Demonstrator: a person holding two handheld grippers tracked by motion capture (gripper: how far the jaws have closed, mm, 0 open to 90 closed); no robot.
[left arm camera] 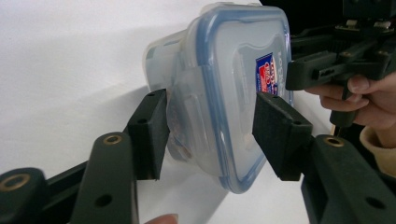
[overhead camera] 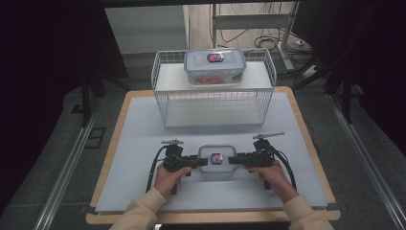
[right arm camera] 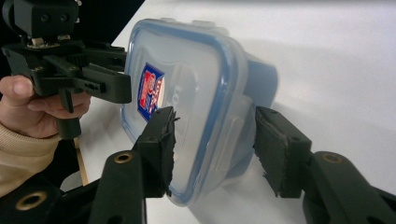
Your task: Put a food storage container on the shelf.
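A small clear container (overhead camera: pixel 216 158) with a blue-rimmed lid and a red and blue label lies on the white mat near the front. My left gripper (overhead camera: pixel 203 162) holds its left end and my right gripper (overhead camera: pixel 231 160) its right end. In the left gripper view the container (left arm camera: pixel 233 60) sits between my left gripper (left arm camera: pixel 212 123) jaws, one pad on the lid and one against the side latch, and the right gripper (left arm camera: pixel 303 74) is at the far end. The right gripper view shows the right gripper (right arm camera: pixel 212 140) pads likewise against the container (right arm camera: pixel 196 60), with the left gripper (right arm camera: pixel 112 86) beyond it.
A white wire basket (overhead camera: pixel 158 86) stands at the back of the table. A larger clear container (overhead camera: pixel 215 67) rests on its upper shelf. The white mat (overhead camera: pixel 143 143) covers a wooden tabletop. Dark floor, rails and cables surround the table.
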